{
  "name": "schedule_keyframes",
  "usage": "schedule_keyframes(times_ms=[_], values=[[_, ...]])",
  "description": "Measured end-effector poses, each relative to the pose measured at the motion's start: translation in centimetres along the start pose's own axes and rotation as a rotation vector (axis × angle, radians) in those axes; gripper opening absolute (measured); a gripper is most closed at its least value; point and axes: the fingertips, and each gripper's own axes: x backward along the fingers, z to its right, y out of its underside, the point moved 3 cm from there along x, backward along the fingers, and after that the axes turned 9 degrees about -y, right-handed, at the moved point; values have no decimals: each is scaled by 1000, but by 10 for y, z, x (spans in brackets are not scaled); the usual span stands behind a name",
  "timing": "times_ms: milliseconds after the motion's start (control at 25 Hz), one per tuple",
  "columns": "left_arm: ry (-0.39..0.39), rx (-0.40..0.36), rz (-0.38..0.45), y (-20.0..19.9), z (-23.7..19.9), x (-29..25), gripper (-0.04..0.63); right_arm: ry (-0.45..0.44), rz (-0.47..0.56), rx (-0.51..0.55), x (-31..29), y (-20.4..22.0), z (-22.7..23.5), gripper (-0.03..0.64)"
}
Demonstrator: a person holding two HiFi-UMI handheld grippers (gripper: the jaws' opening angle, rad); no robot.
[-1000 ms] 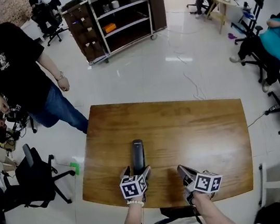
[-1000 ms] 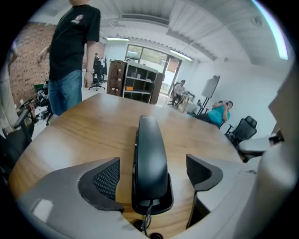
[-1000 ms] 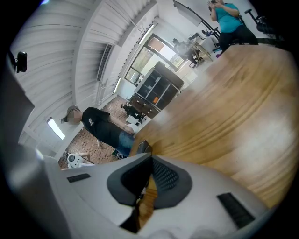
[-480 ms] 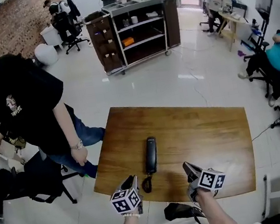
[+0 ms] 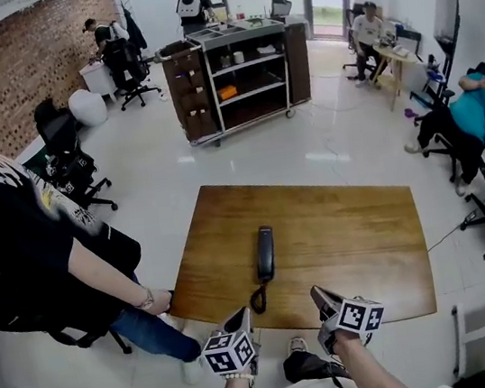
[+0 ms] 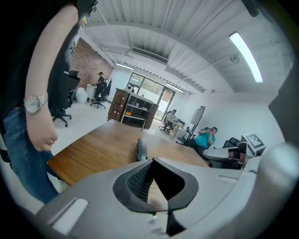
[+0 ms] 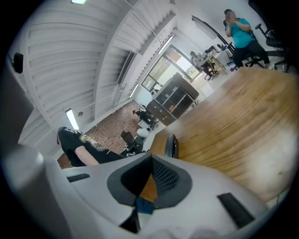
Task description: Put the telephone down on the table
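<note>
A black telephone handset (image 5: 265, 253) lies flat on the wooden table (image 5: 349, 235), its cord curling toward the near edge. It also shows ahead in the left gripper view, telephone (image 6: 141, 150), and in the right gripper view, telephone (image 7: 171, 145). My left gripper (image 5: 241, 319) hangs off the table's near edge, behind the handset, shut and empty; the left gripper (image 6: 154, 163) has its jaws together. My right gripper (image 5: 318, 298) is beside it to the right, also back from the handset. The right gripper (image 7: 152, 157) is shut with nothing between its jaws.
A person in black (image 5: 43, 257) stands at the table's left, one hand (image 5: 154, 300) close to the near left corner. A dark shelf cart (image 5: 237, 71) stands beyond the table. Office chairs (image 5: 68, 157) are at left, and seated people (image 5: 475, 106) at right.
The left gripper let go of the handset, shut its jaws and drew back and up off the table. The right gripper drew back too. The person in black walked to the table's left corner.
</note>
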Motion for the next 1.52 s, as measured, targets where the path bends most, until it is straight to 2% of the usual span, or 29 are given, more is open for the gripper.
schedule_keyframes(times_ms=[200, 600, 720, 960, 1280, 1520], values=[[24, -2, 30, 6, 12, 39, 0, 18, -32, 52, 31, 30, -21, 0], [76, 21, 24, 24, 43, 98, 0, 78, -85, 141, 89, 71, -51, 2], [64, 25, 1, 35, 45, 101, 0, 71, -83, 148, 96, 73, -53, 2], [39, 28, 18, 40, 53, 105, 0, 28, -84, 175, 104, 68, -58, 2], [25, -13, 43, 33, 92, 104, 0, -20, -88, 231, 122, 47, -55, 2], [7, 8, 34, 40, 99, 110, 0, -45, -103, 276, 126, 44, -63, 2]])
